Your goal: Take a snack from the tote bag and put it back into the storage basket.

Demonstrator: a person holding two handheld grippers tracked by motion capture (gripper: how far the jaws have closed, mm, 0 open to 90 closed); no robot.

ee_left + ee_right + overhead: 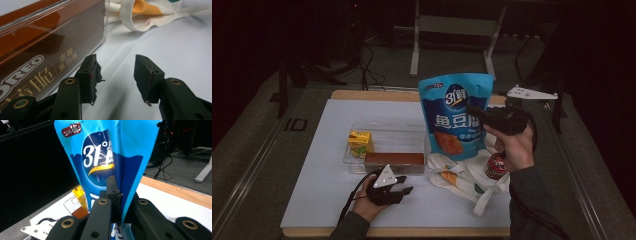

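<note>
Blue snack pouch [455, 112] hangs lifted beside the clear bin [387, 131], clenched by the right hand-held gripper [477, 111], seemingly for moving; left hand-held gripper [116, 75] rests released before that bin; the pouch [110, 157] is pinched edgewise.

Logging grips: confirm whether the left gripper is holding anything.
No. The left gripper is open, its fingers apart over bare table beside the clear box.

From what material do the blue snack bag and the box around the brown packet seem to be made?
The blue snack bag looks like glossy plastic film: it creases and shines where the right claw pinches it. The clear box seems rigid transparent plastic, perhaps acrylic: its edges catch the light and the brown packet shows through the wall.
</note>
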